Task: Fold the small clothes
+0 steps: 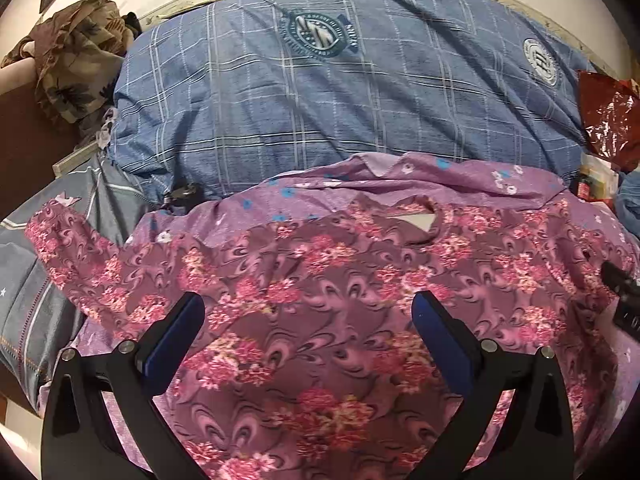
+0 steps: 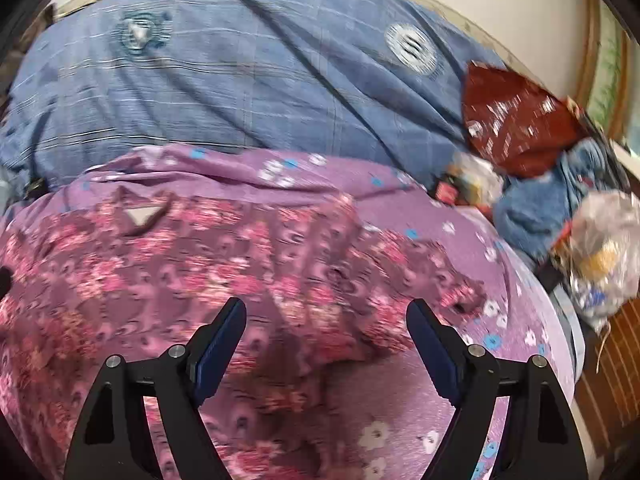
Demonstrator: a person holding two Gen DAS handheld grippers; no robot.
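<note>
A brown leaf-print cloth [image 1: 76,60] lies bunched at the far left, beside the blue checked quilt [image 1: 340,92] that spans the back of the bed. The floral garment [image 1: 320,300] lies spread face-up on a lilac flowered sheet [image 1: 460,172], in front of the quilt, its neckline [image 1: 416,220] toward the quilt and one sleeve [image 1: 68,248] extending left. The left claw [image 1: 308,320] hovers over the garment's middle, its jaws wide apart with nothing between the pads. The right claw [image 2: 326,324] hovers over the garment's right portion near the right sleeve end [image 2: 460,292]; its jaws are spread and grip nothing. This view is motion-blurred. At the far right a red foil bag [image 2: 516,128], blue denim fabric [image 2: 536,208] and a clear plastic bag [image 2: 604,248] lie clustered
</note>
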